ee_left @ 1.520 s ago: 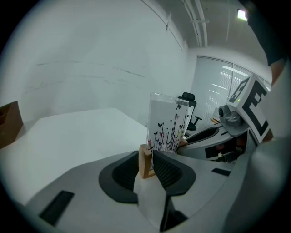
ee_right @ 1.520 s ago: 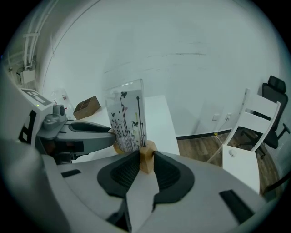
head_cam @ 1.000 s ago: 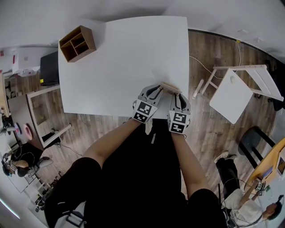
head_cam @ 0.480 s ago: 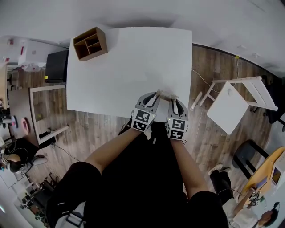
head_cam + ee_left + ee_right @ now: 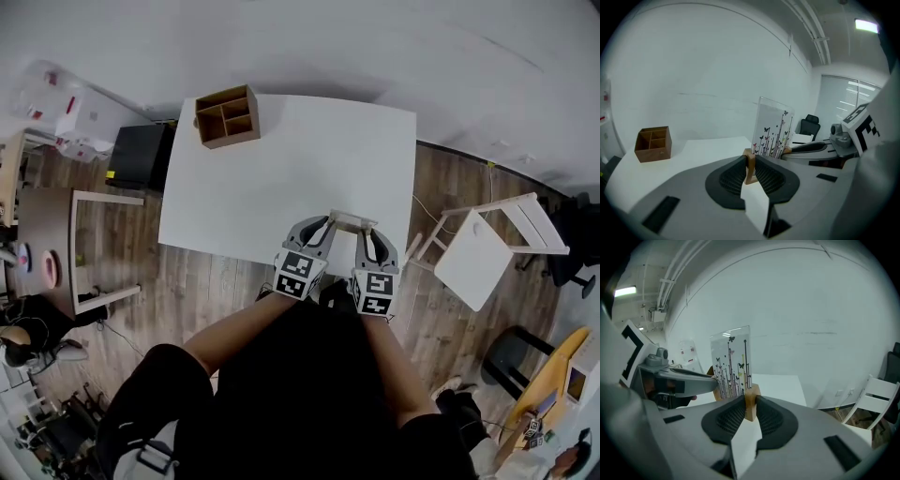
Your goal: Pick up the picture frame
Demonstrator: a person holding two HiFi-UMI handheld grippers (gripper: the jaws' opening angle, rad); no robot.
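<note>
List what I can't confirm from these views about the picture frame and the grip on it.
- Whether the picture frame is clear of the table: the head view looks steeply down, and in both gripper views the left tool and right tool cover its base's underside.
- Its printed panel: edge-on and too small in the head view.
- The wooden organizer's compartments: in the left gripper view its own walls hide the insides.
</note>
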